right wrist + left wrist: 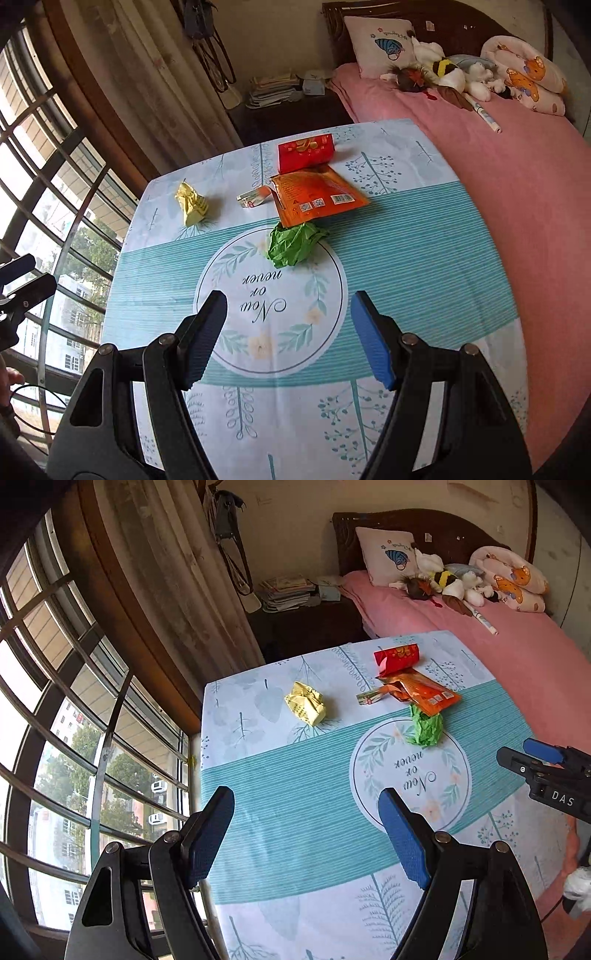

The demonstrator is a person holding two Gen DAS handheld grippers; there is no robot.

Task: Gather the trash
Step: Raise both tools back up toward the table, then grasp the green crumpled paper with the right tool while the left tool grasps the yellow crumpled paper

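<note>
Five pieces of trash on a table (424,236) under a teal-and-white leaf-print cloth, all gathered toward its far half. Crumpled yellow paper (192,203) alone near the far left corner, well apart from the rest. Red packet (306,151) closest to the far edge, near its middle. Orange foil wrapper (317,197) just in front of that, its far edge touching or overlapping the red one, hard to tell which. Small torn strip of wrapper (253,197) lying just left of the orange foil. Crumpled green paper (295,243) nearest of the lot, tucked against the orange wrapper's near corner and sitting on the rim of the round "Now or never" emblem (271,295) printed at the cloth's centre.

Left gripper (306,834) hovering over the near left part of the table, blue pads wide apart, nothing between them. Right gripper (288,338) poised above the emblem, jaws likewise spread and empty, aimed toward the green paper. Each tool visible at the side of the other's view.

Pink-covered bed (498,155) along the table's right edge, with a pillow (384,44) and soft toys (454,74) at its head. Barred window (74,738) off the left edge.
</note>
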